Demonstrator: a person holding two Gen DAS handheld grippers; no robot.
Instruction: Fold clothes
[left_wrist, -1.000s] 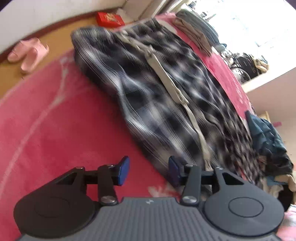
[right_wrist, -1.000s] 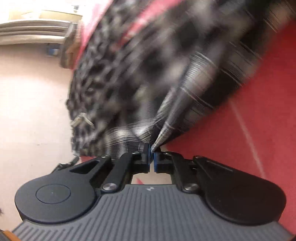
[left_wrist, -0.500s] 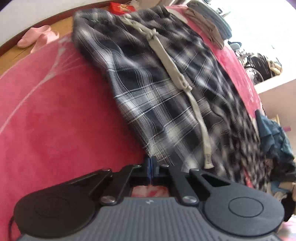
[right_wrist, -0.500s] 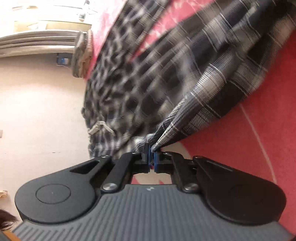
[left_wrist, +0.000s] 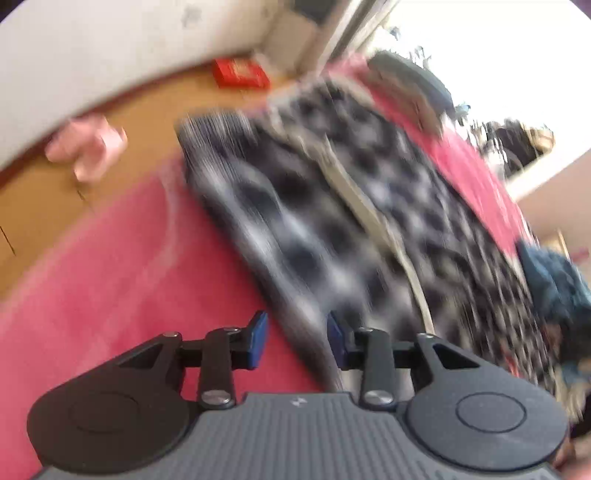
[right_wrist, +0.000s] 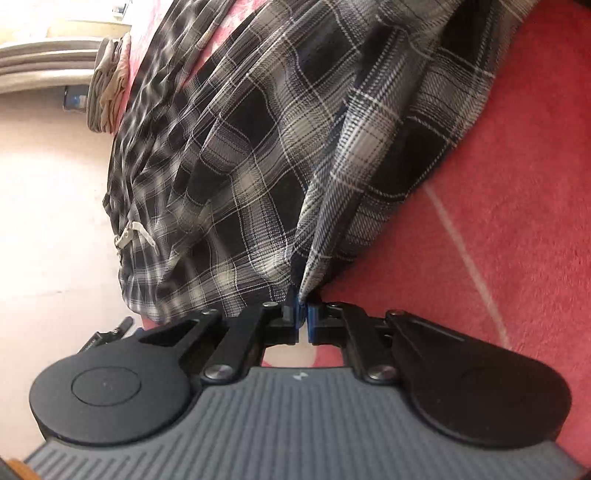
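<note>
My right tool (right_wrist: 303, 319) is clenched on an edge of the plaid garment (right_wrist: 266, 147), which lies spread on the red bed (right_wrist: 517, 221). My left tool (left_wrist: 297, 338) is released, its fingers straddling the garment's edge.

My left view is smeared with motion blur, its window (left_wrist: 498, 48) blown out white; the right stays sharp nearby, daylit, edges fisheye-bent.

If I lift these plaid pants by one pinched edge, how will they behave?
The plaid pants will probably droop: they already fan into soft pleats from the shut right gripper. They seem light. The drawstring may dangle.
</note>
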